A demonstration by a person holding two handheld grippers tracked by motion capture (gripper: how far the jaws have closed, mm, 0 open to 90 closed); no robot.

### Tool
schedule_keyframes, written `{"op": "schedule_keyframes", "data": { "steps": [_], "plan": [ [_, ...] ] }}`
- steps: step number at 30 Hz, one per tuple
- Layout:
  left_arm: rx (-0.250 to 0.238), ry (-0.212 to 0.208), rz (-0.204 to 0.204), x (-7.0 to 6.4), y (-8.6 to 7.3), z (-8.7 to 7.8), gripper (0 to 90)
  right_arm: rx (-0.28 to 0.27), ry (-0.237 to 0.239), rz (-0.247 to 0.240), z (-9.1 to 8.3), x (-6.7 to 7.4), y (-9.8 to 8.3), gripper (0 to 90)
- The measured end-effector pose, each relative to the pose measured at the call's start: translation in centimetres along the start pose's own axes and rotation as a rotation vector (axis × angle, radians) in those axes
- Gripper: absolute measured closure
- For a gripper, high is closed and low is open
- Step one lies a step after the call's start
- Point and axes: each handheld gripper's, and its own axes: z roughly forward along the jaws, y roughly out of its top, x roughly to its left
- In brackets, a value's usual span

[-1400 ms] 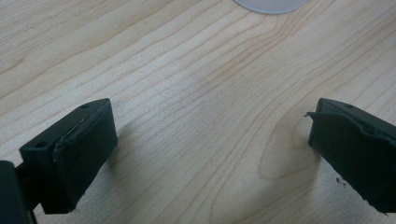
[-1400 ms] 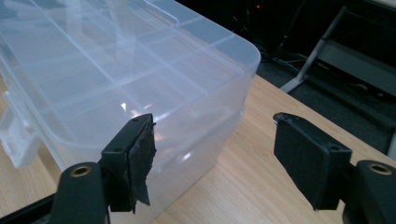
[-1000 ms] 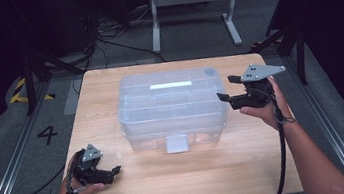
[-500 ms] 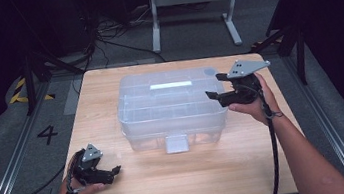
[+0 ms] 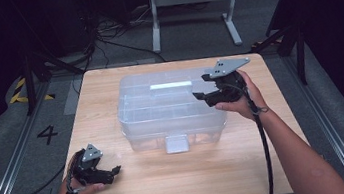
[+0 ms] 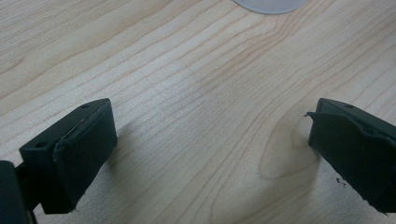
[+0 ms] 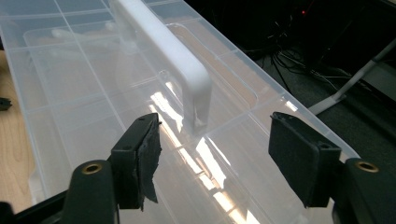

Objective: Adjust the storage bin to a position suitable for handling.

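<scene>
A clear plastic storage box (image 5: pixel 171 109) stands in the middle of the wooden table (image 5: pixel 196 184), lid on, with a white handle (image 5: pixel 171 84) on top and a latch (image 5: pixel 176 143) at its front. My right gripper (image 5: pixel 202 87) hovers over the box's right end, pointing left. It is open, and its jaws have just been closing a little with nothing between them. In the right gripper view the handle (image 7: pixel 173 51) ends just ahead of the gap of the right gripper (image 7: pixel 219 158). My left gripper (image 5: pixel 113 174) rests low at the table's front left, open over bare wood (image 6: pixel 210 154).
A white metal stand (image 5: pixel 190 4) and loose cables (image 5: pixel 102 40) lie on the floor behind the table. A painted 4 (image 5: pixel 47 134) and floor rails run along the left. Bare wood surrounds the box on all sides.
My right gripper has moved left, from beside the box's right edge to above its right end. The left gripper has stayed in place.
</scene>
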Motion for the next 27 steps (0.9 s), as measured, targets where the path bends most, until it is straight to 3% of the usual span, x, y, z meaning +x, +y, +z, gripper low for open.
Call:
{"op": "schedule_keyframes", "data": {
  "steps": [10, 15, 27],
  "plan": [
    [0.001, 0.001, 0.009, 0.1, 0.0, 0.0, 1.5, 0.018, 0.001, 0.001, 1.6, -0.2, 0.7, 40.8],
    [0.001, 0.000, 0.004, 0.0, 0.0, 0.0, 1.5, 0.029, -0.007, -0.014, 2.1, -0.2, 1.0, 46.5],
    [0.001, 0.000, 0.004, 0.0, 0.0, 0.0, 1.5, 0.025, 0.027, -0.033, 2.7, 0.3, 1.9, 63.3]
  ]
}}
